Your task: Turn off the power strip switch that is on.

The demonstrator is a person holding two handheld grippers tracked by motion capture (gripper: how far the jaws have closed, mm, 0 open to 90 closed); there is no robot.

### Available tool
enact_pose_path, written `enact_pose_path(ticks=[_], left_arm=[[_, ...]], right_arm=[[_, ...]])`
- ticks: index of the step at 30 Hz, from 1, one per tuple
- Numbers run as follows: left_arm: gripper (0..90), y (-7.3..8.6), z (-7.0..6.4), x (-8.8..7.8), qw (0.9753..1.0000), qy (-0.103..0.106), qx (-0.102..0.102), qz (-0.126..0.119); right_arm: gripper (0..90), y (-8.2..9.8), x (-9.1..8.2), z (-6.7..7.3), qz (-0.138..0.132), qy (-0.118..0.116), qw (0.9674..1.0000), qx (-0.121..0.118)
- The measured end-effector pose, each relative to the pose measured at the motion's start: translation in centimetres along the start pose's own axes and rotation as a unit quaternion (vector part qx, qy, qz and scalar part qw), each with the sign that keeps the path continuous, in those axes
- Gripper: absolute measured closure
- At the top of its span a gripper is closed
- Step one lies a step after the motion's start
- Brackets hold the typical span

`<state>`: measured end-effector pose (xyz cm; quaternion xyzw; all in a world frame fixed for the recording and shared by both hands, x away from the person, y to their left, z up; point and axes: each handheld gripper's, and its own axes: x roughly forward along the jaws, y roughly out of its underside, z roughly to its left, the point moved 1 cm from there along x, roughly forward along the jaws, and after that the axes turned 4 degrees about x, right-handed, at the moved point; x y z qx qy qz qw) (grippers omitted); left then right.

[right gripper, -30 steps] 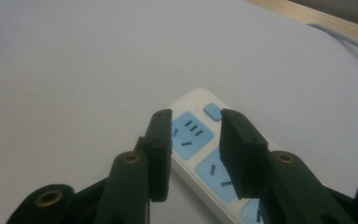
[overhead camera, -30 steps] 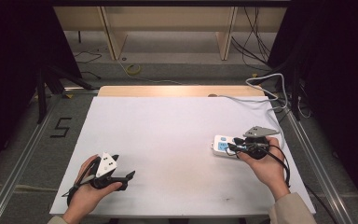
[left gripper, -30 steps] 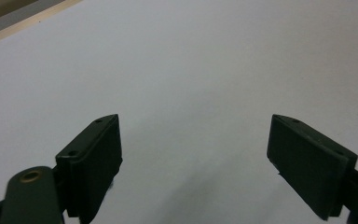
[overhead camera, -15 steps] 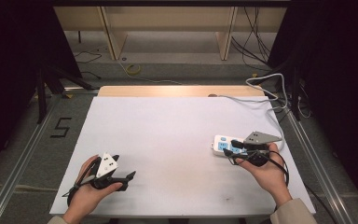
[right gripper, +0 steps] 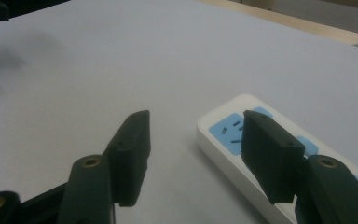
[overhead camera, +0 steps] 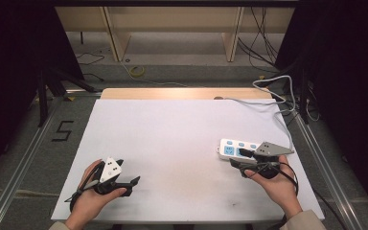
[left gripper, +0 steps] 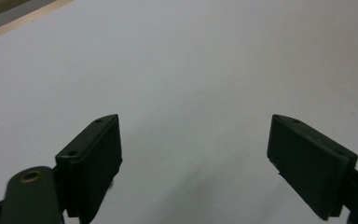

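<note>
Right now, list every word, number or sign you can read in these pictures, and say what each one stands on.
"5": a black numeral marked on the grey floor left of the table, in the high view.
The power strip shows blue socket faces with slots but no readable lettering; any print on it is too small to make out.
The grey three-cornered plates on the tongs carry only holes, no text.
</note>
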<state>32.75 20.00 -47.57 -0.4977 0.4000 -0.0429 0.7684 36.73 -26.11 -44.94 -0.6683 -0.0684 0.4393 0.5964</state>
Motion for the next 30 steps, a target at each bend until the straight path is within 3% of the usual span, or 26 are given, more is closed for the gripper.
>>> enact_pose_path(ticks=[4, 13, 30], left_arm=[[17.6, 0.0, -0.1, 0.0, 1.0000, 0.001, 0.000, -0.001], [17.6, -0.1, -0.3, 0.0, 1.0000, 0.004, 0.002, -0.002], [17.5, -0.1, -0.3, 0.0, 1.0000, 0.004, 0.007, 0.000]], right_arm=[[40.8, 0.6, -0.3, 0.2, -0.012, -0.004, 0.9999, 0.007], [38.4, 1.6, -1.0, 0.8, -0.036, -0.009, 0.9993, -0.003], [35.5, 2.6, -1.4, 0.6, -0.039, 0.003, 0.9992, 0.000]])
